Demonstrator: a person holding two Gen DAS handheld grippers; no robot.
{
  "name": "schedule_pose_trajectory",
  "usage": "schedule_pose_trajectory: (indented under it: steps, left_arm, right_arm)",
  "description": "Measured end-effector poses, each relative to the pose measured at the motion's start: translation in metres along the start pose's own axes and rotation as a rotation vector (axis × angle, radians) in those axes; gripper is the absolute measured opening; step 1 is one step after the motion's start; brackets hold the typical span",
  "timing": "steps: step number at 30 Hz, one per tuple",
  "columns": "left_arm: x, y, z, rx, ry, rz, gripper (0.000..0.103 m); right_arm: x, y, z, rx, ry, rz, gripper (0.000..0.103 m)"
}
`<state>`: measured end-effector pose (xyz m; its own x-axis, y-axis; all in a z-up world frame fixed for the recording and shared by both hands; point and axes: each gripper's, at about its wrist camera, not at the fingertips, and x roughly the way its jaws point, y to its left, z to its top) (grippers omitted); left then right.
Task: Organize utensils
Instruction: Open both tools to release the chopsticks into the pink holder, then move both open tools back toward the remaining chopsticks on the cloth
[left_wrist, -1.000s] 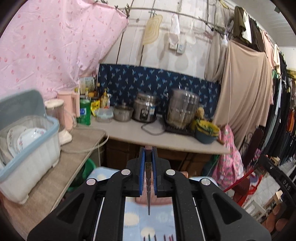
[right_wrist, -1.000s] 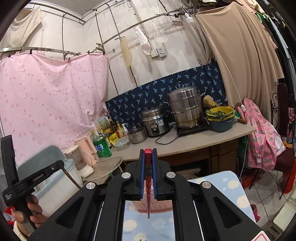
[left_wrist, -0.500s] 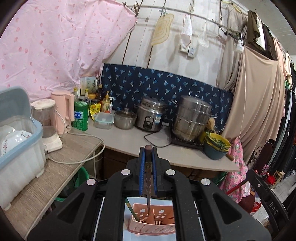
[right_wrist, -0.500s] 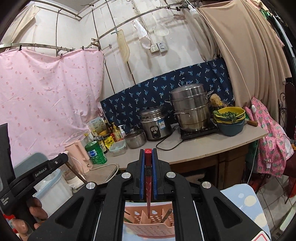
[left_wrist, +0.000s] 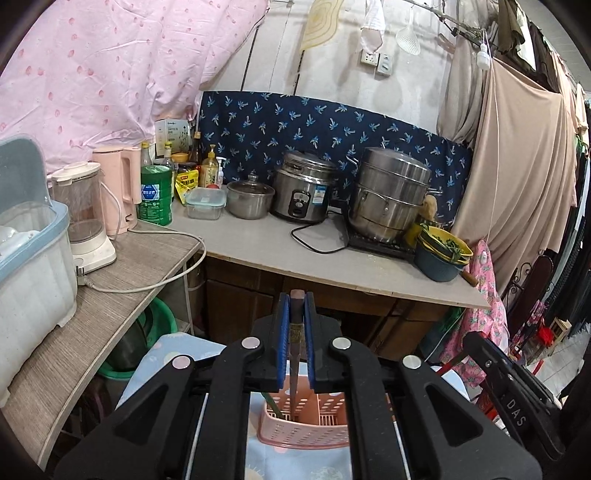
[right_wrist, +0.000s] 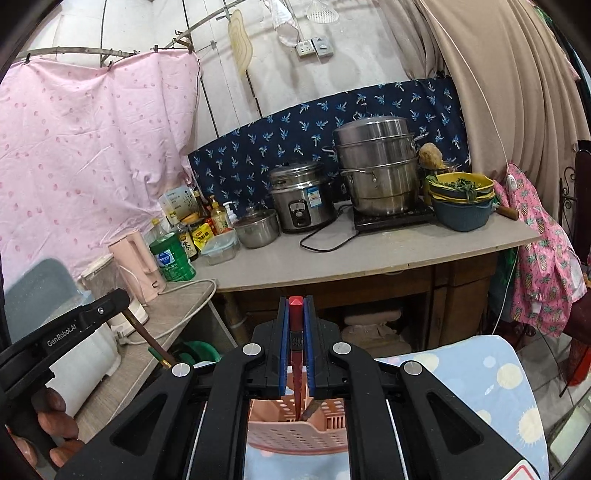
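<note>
Left gripper (left_wrist: 296, 341) fingers clamp a brown chopstick (left_wrist: 295, 354), tip hanging over the pink utensil basket (left_wrist: 306, 430) on the blue dotted cloth (left_wrist: 166, 350). Right gripper (right_wrist: 296, 345) fingers clamp a red chopstick (right_wrist: 296, 354), tip down inside the same basket (right_wrist: 299, 435).

Lower tip of the brown chopstick (left_wrist: 296, 363) lost from sight behind the pink utensil basket (left_wrist: 304, 428) rim. Basket flanks masked by the black arms of the left hand-held gripper (left_wrist: 296, 314). Tip of the red chopstick (right_wrist: 296, 365) likewise hidden inside the basket, beside a dark, blurred shape, possibly another utensil handle. Dish bin (left_wrist: 33, 266) cut off at the left edge. Labels on the tabletop (left_wrist: 295, 258) bottles (left_wrist: 155, 194) too small to read.
</note>
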<state>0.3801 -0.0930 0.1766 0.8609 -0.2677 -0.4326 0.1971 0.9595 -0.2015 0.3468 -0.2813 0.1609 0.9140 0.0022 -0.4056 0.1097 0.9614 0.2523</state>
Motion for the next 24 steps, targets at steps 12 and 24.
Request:
schedule_pose_trajectory:
  steps: [12,24]
  left_arm:
    - [-0.031,-0.003,-0.004,0.029,-0.027,0.012,0.039]
    - [-0.113,0.005,-0.030,0.082,-0.041,0.014,0.051]
  right_arm:
    - [-0.048,0.008,0.007,-0.027,-0.068,0.033,0.014]
    - [-0.134,0.008,-0.021,-0.010,-0.062,0.105,0.020]
